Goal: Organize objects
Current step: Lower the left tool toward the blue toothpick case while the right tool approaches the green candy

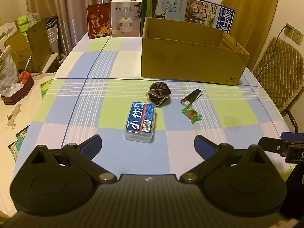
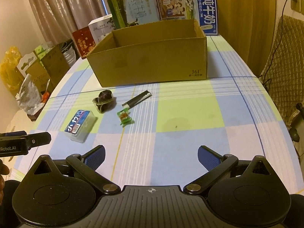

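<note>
Clear plastic with a blue label: the toothpick box (image 1: pixel 140 123) lies flat on the checked cloth of the surface (image 1: pixel 237 114), directly ahead of my left gripper (image 1: pixel 147 145) and just beyond its fingertips, its long axis running near-to-far with a slight tilt to the right. From my right gripper (image 2: pixel 151 156) the same box sits off to the far left, so I judge the left one the nearer and better lined up for it. Both grippers are spread wide and hold nothing.

Farther on lies a soft, dark velvet scrunchie (image 1: pixel 159 94), crumpled and almost touching the box's far right corner. To its right are a slim black lighter (image 1: pixel 191 96), angled far-right, and a small sweet in crinkly green wrapper (image 1: pixel 191 114) just near of it. Behind them all stands the open cardboard carton (image 1: pixel 190 62), plain brown and stiff-walled, which I take to be where these things should go.
</note>
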The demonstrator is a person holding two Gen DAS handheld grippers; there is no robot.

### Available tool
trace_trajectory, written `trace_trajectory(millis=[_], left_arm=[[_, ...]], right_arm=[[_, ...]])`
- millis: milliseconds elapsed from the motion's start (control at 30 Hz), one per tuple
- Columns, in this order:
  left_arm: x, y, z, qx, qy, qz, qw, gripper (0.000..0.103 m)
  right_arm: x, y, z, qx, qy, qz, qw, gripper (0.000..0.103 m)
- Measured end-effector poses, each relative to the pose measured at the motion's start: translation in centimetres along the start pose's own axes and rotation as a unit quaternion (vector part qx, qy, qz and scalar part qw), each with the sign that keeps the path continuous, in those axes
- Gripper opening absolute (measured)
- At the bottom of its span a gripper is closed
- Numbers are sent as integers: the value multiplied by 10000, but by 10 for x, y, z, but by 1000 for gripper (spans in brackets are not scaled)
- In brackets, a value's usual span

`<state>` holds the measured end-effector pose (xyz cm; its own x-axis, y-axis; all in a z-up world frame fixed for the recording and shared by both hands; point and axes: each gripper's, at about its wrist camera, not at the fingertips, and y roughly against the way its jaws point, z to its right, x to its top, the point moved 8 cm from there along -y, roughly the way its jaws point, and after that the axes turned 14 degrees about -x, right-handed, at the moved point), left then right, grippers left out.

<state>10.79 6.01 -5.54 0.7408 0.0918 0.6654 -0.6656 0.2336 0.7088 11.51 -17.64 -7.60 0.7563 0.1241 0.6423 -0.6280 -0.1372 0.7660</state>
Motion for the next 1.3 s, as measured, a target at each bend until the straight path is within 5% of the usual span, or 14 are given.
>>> trace_trajectory(millis=[900, 1300], left_arm=[[19, -62, -33, -5, -305, -364, 9989, 101], [22, -112, -44, -153, -546, -557, 9968, 91]], right_arm=[[27, -71, -39, 98, 798, 171, 9966, 100], [37, -122, -75, 408, 1356, 366, 9893, 64]])
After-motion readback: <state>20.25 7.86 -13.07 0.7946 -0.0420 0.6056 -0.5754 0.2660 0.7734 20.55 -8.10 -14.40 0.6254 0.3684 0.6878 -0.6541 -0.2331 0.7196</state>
